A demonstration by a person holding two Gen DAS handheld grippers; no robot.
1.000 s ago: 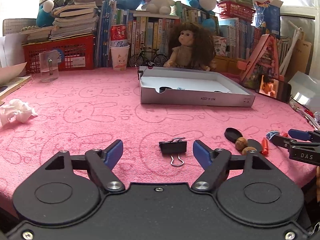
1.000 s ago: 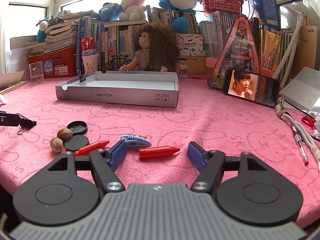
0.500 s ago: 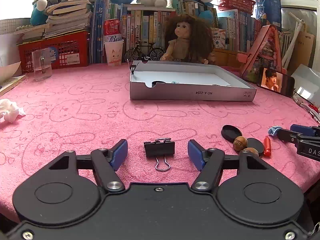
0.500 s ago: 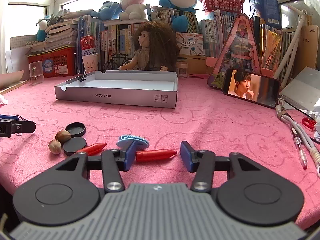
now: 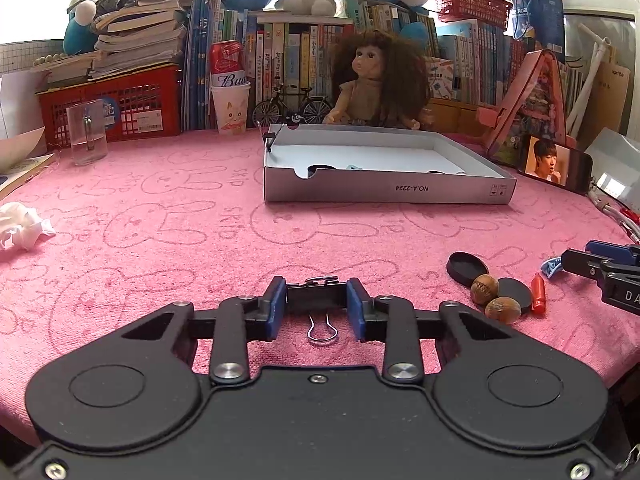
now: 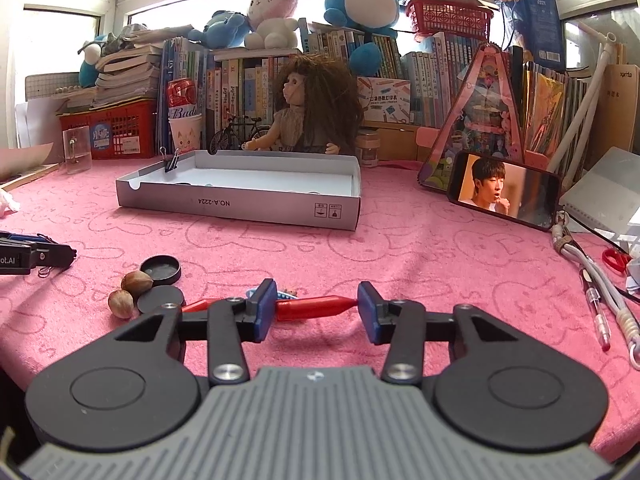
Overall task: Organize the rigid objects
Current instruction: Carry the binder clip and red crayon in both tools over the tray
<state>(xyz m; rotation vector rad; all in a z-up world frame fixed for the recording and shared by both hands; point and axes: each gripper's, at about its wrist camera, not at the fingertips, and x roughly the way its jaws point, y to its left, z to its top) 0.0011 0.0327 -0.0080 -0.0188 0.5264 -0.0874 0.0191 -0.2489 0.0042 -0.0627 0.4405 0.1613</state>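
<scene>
Centre cloth [image 5: 168,232]: bare – free lane to grey box [image 5: 388,192].
Nr right gripper: caps [image 6: 160,270], nuts [image 6: 136,280] – clustered.
Right edge: cables [image 6: 600,280], pen [image 6: 596,312], phone [image 6: 504,194].
Left edge: tissue wad [image 5: 22,228], glass [image 5: 86,132].

Two nuts [image 6: 129,290], two caps [image 6: 161,269], two crayons [image 6: 316,305].

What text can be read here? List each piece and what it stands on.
"NO.A-2224", upside down: front wall of the grey box.
"Bud...", partly hidden: red-and-white can.
"SKIP": pink cloth.
"DA...", cut off: right tongs.
"ot.AI", cut off: left tongs.
Book spines: too small.
</scene>
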